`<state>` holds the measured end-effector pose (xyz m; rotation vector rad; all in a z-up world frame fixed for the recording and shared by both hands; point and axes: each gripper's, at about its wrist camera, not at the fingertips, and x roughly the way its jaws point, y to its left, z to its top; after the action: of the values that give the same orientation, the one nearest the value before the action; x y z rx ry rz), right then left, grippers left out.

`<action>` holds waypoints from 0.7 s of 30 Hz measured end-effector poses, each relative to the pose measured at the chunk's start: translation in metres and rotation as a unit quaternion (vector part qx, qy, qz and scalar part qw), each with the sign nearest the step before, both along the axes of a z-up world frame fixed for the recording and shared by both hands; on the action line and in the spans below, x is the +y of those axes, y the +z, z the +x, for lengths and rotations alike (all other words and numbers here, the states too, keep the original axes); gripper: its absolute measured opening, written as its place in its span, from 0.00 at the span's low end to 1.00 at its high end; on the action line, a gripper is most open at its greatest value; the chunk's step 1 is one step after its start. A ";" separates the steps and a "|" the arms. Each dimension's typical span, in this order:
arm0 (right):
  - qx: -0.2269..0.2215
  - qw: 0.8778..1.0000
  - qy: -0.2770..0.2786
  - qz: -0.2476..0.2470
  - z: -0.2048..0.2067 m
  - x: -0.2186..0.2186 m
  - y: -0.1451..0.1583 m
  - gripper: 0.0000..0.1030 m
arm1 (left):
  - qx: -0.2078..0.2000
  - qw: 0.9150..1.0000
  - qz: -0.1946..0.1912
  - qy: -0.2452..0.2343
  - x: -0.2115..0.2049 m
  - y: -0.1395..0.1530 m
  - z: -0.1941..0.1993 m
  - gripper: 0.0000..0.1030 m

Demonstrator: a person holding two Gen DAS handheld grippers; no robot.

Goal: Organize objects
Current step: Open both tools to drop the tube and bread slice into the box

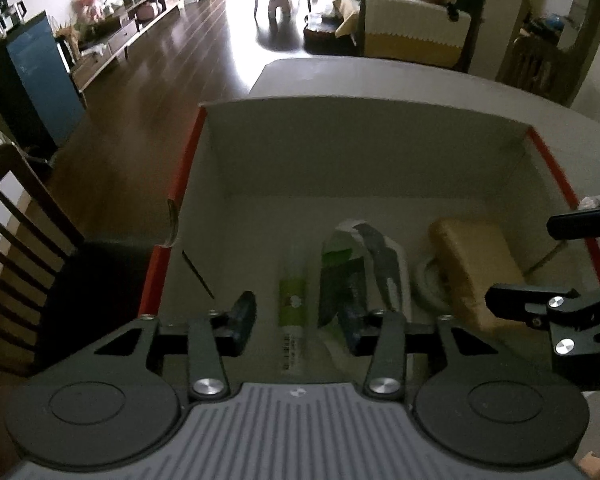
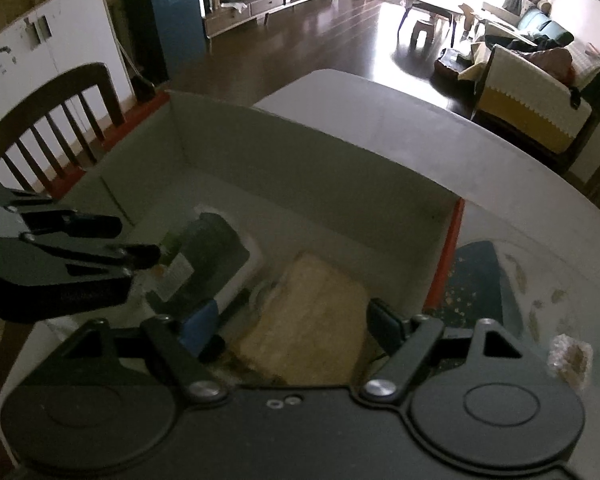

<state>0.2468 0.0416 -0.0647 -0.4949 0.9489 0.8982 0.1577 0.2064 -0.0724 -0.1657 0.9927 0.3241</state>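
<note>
Both the left gripper (image 1: 296, 320) and the right gripper (image 2: 288, 324) are hanging spread wide and empty over the red-edged box (image 1: 188, 152), where a green tube (image 1: 292, 300), a pouch (image 1: 360, 264) and, at three o'clock, a tan sponge (image 1: 472, 264) are lying.

Matt cardboard box (image 1: 360, 152), porous yellow sponge (image 1: 474, 256), glossy wooden floor (image 1: 172, 60), smooth table (image 2: 420, 120)

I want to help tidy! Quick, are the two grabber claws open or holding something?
Left gripper: open, holding nothing, over the green tube in the box.
Right gripper: open, holding nothing, over the yellow sponge.
</note>
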 end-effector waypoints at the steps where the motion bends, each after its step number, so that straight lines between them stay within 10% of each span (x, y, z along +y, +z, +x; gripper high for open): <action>1: 0.000 1.000 0.001 0.003 0.001 -0.003 0.001 0.79 | -0.004 1.000 0.003 -0.001 -0.002 0.003 0.000 0.56; 21: 0.010 0.996 -0.022 0.080 -0.006 -0.079 0.055 0.80 | -0.083 0.995 -0.040 -0.035 -0.054 0.055 -0.024 0.80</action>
<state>0.2406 -0.0374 -0.0102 -0.3268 0.8945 0.9323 0.1342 0.1525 -0.0171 -0.2263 0.8461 0.2021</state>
